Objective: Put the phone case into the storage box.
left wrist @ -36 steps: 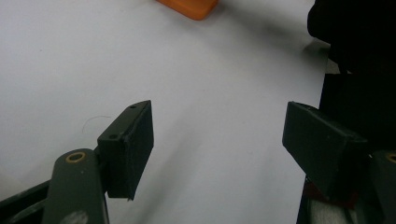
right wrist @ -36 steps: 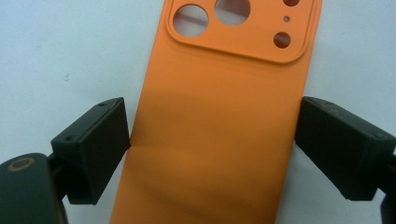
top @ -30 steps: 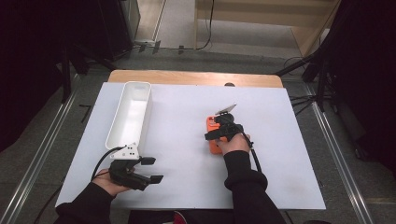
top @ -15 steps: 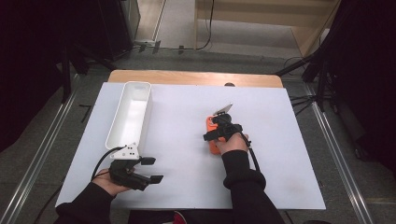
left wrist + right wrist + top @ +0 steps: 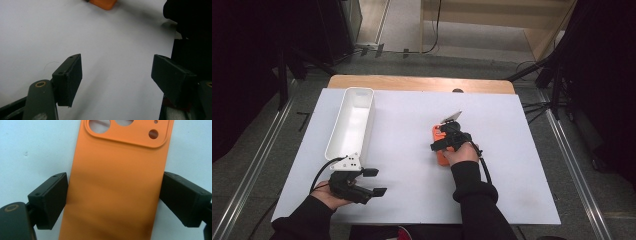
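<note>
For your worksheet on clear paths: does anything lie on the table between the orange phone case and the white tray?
Nothing visible does. Bare white table lies between the orange phone case and the white tray.

A big white sheet [image 5: 412, 125] is lying flat over the table [image 5: 422, 83], and a strip of brown wood is showing along the far edge. A long white tray [image 5: 352, 125] is sitting on the left part of the sheet, with its short ends pointing near and far. It is looking empty inside. A small dark thing [image 5: 457, 91] is sitting at the far edge of the sheet. Black cables [image 5: 432, 35] are trailing over the grey floor behind the table.
</note>
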`<state>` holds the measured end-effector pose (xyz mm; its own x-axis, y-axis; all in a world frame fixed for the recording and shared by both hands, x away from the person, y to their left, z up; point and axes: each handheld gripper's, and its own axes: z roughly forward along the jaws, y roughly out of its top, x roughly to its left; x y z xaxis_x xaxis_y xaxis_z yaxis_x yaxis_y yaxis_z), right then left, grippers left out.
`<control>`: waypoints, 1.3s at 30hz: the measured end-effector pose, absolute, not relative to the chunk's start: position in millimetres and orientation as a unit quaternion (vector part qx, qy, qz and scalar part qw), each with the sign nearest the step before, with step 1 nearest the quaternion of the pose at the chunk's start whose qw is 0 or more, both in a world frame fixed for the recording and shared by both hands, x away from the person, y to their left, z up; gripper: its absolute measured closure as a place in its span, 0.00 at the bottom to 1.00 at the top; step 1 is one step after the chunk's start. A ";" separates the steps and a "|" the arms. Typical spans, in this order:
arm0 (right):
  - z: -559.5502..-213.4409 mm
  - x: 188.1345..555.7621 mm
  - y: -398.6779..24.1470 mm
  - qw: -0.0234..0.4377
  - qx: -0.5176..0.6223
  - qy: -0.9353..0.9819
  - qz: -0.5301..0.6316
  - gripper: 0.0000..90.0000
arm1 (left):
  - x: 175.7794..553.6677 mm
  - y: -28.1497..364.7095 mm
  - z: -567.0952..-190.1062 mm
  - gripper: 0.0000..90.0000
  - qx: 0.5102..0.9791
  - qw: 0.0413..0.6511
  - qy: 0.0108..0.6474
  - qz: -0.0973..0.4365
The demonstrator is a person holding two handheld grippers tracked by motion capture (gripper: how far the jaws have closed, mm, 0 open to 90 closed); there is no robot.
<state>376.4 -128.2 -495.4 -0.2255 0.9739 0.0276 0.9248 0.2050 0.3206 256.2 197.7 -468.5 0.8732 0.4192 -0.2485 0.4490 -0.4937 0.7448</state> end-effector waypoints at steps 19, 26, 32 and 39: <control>-478.7 376.9 -153.1 0.046 0.602 0.775 0.188 0.14 | 257.7 198.3 -469.3 0.28 0.862 0.437 0.255 -0.019; -458.6 374.7 -162.2 0.025 0.578 0.779 0.243 0.15 | 257.9 198.0 -468.4 0.28 0.855 0.448 0.261 -0.022; -454.1 376.0 -174.0 0.007 0.567 0.775 0.278 0.15 | 259.8 198.1 -467.3 0.28 0.840 0.464 0.278 -0.035; -449.1 374.0 -183.3 0.015 0.550 0.783 0.291 0.15 | 263.0 191.5 -467.8 0.19 0.839 0.445 0.305 -0.063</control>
<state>374.0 -183.3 -449.1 -0.3955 0.8695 0.2960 0.8516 0.2264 0.4728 263.0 191.5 -467.8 0.8058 0.4562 -0.3776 0.5684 -0.4169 0.7093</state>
